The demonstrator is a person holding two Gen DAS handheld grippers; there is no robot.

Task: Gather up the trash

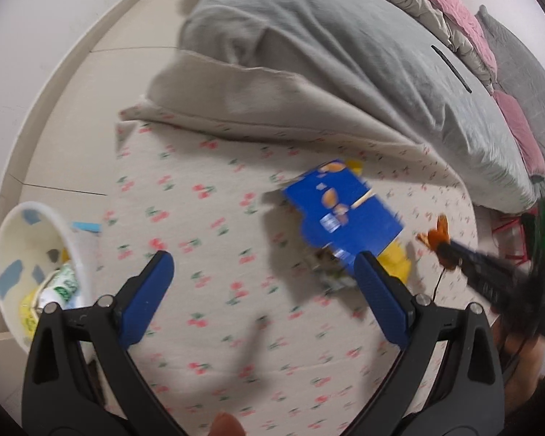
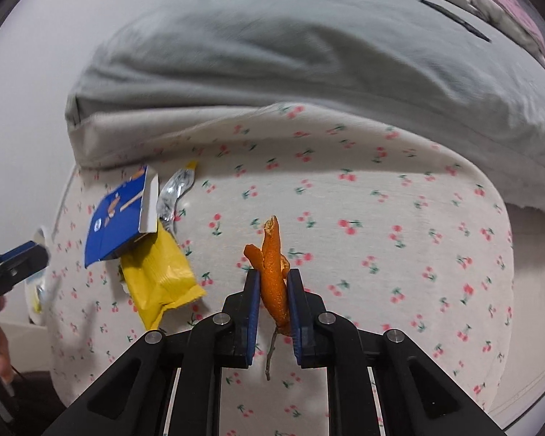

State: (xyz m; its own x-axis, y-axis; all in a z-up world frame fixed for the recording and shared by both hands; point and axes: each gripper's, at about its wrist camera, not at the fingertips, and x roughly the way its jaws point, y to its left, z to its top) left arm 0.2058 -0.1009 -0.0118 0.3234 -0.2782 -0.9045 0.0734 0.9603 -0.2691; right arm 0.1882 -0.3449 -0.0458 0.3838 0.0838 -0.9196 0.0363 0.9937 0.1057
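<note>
Clamped between the jaws of the right gripper (image 2: pixel 273 283) is a strip of orange peel (image 2: pixel 272 269), held upright above the bed (image 2: pixel 381 218), whose sheet is printed with cherries. The peel is judged light, thin and limp; it is gripped across its middle, with a curled end standing above the pads and a small stalk hanging below. A grip at the middle is considered sound, since a hold at a tip could let the strip tear or slip out. Some oiliness of the skin is to be expected, so the clamp ought to be kept firm.

The left gripper (image 1: pixel 265 265) is seen with its jaws wide apart and nothing between them, over the sheet.

Further trash is noted on the bed: a blue box (image 1: pixel 341 210), a yellow wrapper (image 2: pixel 160 279) partly under the box, and a crumpled foil wrapper (image 2: pixel 174 192) just beside the box. The box is judged stiff, hollow and light, and is best taken across an edge or a narrow side. The yellow wrapper is judged thin and crinkly; a pinch at a free corner is advised. The foil is judged flimsy and easily pinched anywhere.

A white bin (image 1: pixel 36 276) stands beside the bed, at the left of the left wrist view, with trash already inside.
</note>
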